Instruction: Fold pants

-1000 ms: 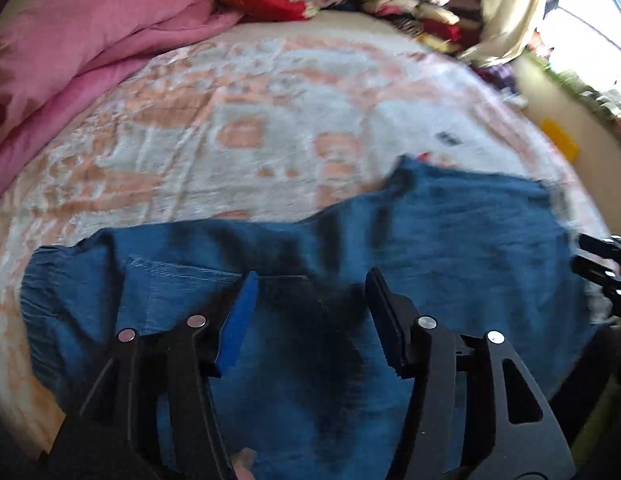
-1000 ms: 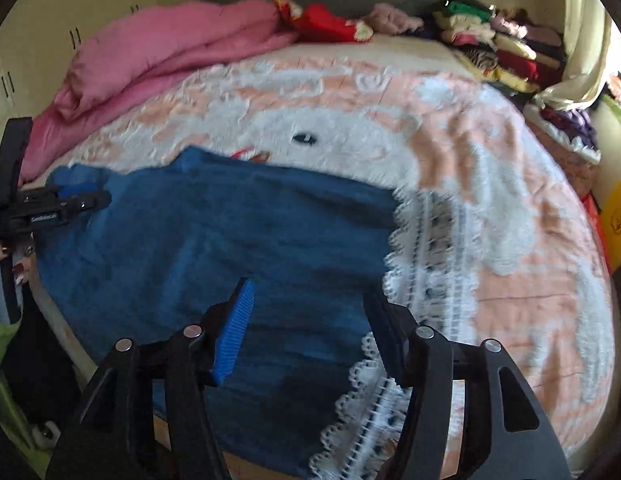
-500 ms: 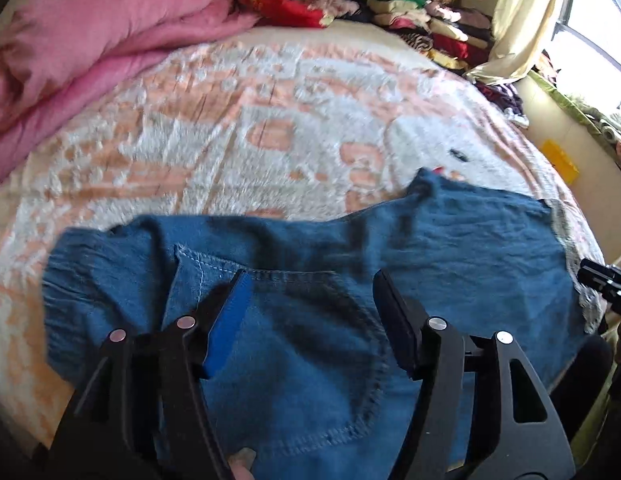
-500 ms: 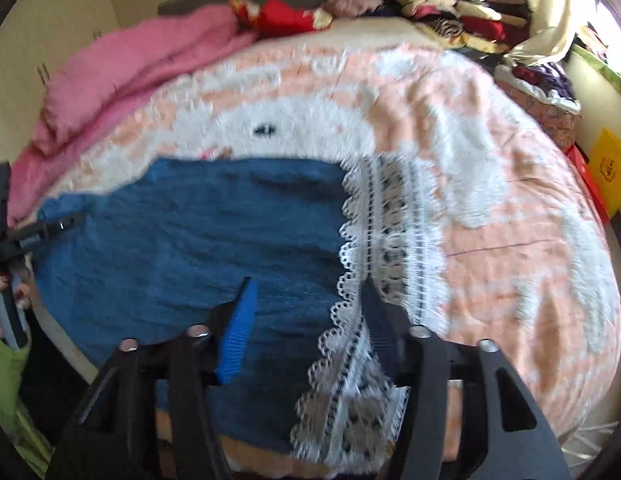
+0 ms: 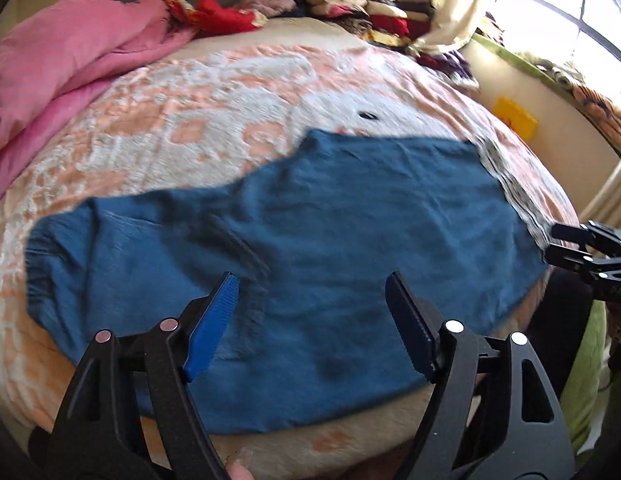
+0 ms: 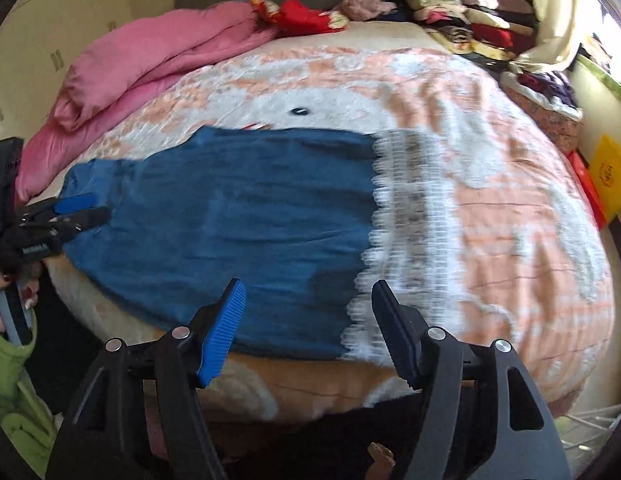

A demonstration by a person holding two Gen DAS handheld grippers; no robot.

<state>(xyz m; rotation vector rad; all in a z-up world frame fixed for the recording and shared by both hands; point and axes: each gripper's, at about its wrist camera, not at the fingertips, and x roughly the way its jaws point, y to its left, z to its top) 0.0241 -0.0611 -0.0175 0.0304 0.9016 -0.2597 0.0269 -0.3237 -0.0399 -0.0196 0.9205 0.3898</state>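
Blue denim pants lie spread flat across the near side of the bed, elastic waistband at the left, white lace hem at the right. The pants also show in the right wrist view. My left gripper is open and empty, held above the pants' near edge. My right gripper is open and empty, held above the bed's front edge by the lace hem. Each gripper shows at the edge of the other's view: the right one, the left one.
The bed has a peach and white patterned cover. A pink quilt is bunched at the far left. Stacks of folded clothes line the far right corner. A red cloth lies at the headboard. A yellow item sits by the wall.
Both grippers have pulled back from the pants toward the bed's front edge and risen, so more of the pants shows. The pants lie still, flat on the bed.
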